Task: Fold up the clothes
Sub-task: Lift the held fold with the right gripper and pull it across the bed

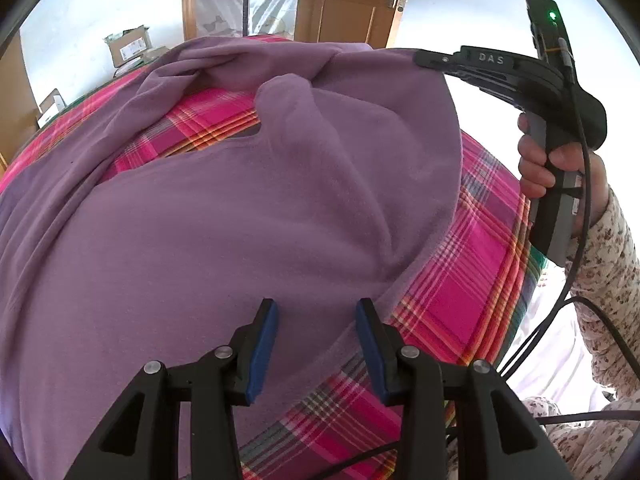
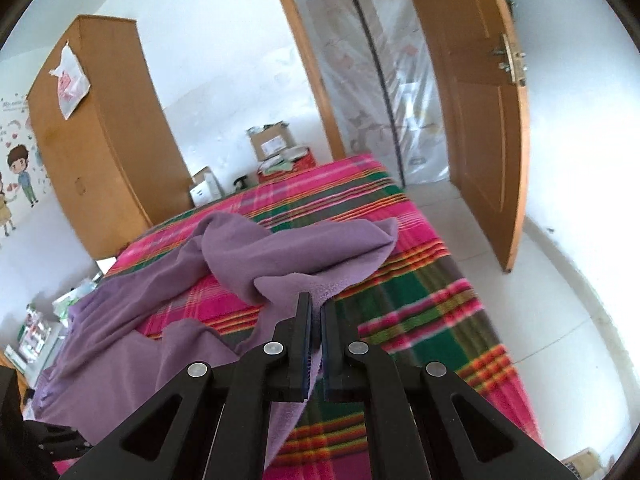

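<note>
Jaws: my left gripper (image 1: pixel 316 312) gapes empty over the purple fleece garment (image 1: pixel 240 208); my right gripper (image 2: pixel 316 308) pinches its limp, light, drapey edge, the best handhold.

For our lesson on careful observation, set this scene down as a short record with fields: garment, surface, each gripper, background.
garment: purple garment, partly spread, one edge lifted
surface: pink plaid bedcover
left gripper: open above the garment, holding nothing
right gripper: shut on the garment's edge, raised off the bedcover
person: hand on the right gripper's handle, floral sleeve
background: wooden wardrobe, open wooden door, cardboard boxes
</note>
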`<action>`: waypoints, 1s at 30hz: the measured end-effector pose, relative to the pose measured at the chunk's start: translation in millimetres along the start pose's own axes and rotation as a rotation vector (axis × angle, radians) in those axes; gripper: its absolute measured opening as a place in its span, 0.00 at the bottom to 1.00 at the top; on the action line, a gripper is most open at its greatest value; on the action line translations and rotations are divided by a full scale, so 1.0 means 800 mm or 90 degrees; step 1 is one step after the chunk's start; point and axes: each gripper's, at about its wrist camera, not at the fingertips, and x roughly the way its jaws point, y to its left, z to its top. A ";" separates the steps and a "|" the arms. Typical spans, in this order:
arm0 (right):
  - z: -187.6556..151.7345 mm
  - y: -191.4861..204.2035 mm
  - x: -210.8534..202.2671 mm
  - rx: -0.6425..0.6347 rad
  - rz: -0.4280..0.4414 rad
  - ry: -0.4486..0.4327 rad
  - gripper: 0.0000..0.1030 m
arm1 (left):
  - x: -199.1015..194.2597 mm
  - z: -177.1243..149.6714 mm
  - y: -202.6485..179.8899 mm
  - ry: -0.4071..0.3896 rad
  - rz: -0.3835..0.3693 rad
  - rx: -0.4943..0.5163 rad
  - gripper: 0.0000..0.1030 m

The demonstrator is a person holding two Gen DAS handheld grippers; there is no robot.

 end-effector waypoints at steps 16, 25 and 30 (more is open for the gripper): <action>-0.048 -0.035 -0.027 0.065 -0.075 0.010 0.04 | -0.002 0.001 0.007 0.002 -0.034 -0.027 0.40; -0.058 -0.057 -0.020 0.078 -0.067 0.066 0.07 | -0.011 0.016 0.016 0.004 -0.052 -0.042 0.40; -0.054 -0.066 -0.027 0.092 -0.041 0.085 0.10 | -0.027 0.043 0.030 -0.028 -0.061 -0.057 0.40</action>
